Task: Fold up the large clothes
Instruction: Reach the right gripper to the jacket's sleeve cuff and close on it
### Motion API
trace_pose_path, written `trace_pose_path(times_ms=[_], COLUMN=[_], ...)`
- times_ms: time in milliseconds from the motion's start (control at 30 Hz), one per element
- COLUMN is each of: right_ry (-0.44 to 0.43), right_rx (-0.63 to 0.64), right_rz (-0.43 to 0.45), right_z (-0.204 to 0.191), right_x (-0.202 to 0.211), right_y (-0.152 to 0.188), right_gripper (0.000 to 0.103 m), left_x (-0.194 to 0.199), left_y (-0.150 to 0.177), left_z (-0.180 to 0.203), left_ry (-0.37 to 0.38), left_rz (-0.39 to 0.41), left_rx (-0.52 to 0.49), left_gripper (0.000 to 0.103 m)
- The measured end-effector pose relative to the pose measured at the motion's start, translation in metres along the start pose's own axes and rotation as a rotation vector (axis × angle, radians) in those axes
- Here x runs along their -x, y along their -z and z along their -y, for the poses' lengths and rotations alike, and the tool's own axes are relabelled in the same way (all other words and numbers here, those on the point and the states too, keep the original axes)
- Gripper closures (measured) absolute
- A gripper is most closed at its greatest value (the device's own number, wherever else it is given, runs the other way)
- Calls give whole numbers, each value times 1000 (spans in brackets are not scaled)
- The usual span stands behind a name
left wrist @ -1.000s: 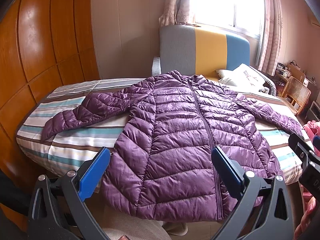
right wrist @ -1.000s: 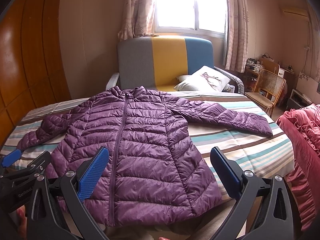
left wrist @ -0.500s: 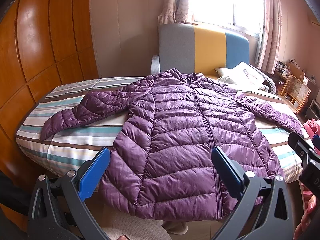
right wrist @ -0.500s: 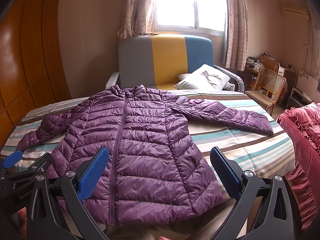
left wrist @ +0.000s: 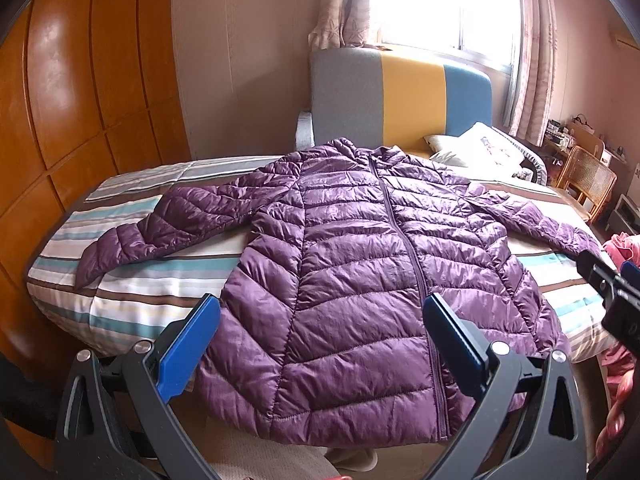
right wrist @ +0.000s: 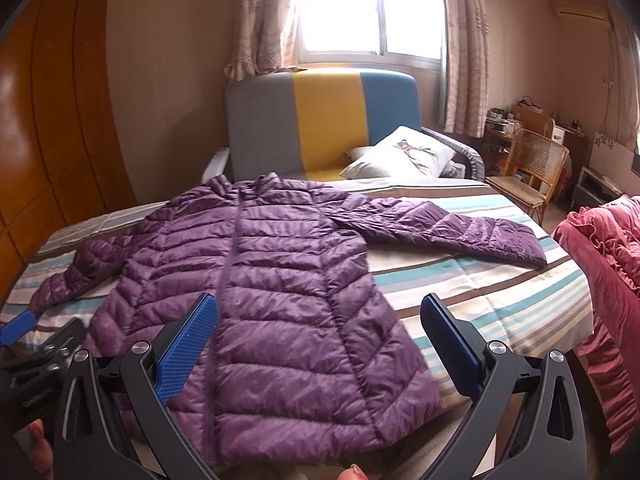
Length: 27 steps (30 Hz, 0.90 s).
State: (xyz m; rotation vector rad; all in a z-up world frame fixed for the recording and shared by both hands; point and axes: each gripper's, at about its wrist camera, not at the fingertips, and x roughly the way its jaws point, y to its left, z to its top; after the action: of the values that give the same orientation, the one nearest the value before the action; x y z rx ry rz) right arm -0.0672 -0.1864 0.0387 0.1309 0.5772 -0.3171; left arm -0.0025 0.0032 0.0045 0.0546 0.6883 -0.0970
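Right now a purple quilted jacket (left wrist: 360, 280) is lying flat, front side up and zipped, on a bed (left wrist: 132, 304) covered with a striped quilt in teal, brown, white and grey. Both sleeves are spreading outward to the sides, and the hem is hanging slightly over the near edge of the bed. The collar is pointing toward a sofa (left wrist: 400, 96) with a grey, yellow and blue back, which is standing under a bright window (right wrist: 360, 4) with patterned curtains. A white pillow (right wrist: 400, 156) is resting on the sofa seat.

The left hand-held gripper (left wrist: 320, 316) is hovering in front of the hem with its blue-padded jaws spread wide, holding nothing and touching nothing; the lower left part of the jacket is showing between its fingers. The right hand-held gripper (right wrist: 318, 314) is likewise hovering with jaws wide apart and empty, framing the lower right part of the jacket, clear of the fabric. Each device is appearing at the edge of the other's view, so the two are sitting side by side near the hem.

A wooden wardrobe (left wrist: 60, 100) is filling the left side of the room. A wicker chair (right wrist: 532, 168) is standing to the right beyond the bed, and a pink ruffled cover (right wrist: 608, 280) is lying at the right edge.
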Motion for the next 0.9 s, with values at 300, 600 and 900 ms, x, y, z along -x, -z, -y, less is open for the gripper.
trace_pose_path(times_ms=[300, 600, 900], right_ry=[-3, 115, 252], right_rx=[-31, -182, -411], right_rz=[-63, -208, -238], right_z=[37, 113, 201], right_x=[-51, -134, -198], right_y=[-6, -10, -21], right_gripper=[3, 3, 4], left_x=[-45, -95, -149], left_y=[-10, -25, -30], left_z=[-12, -17, -31], left_ry=[-84, -115, -163], left_rz=[-40, -57, -151], left_rx=[6, -2, 55], left_gripper=[2, 2, 2])
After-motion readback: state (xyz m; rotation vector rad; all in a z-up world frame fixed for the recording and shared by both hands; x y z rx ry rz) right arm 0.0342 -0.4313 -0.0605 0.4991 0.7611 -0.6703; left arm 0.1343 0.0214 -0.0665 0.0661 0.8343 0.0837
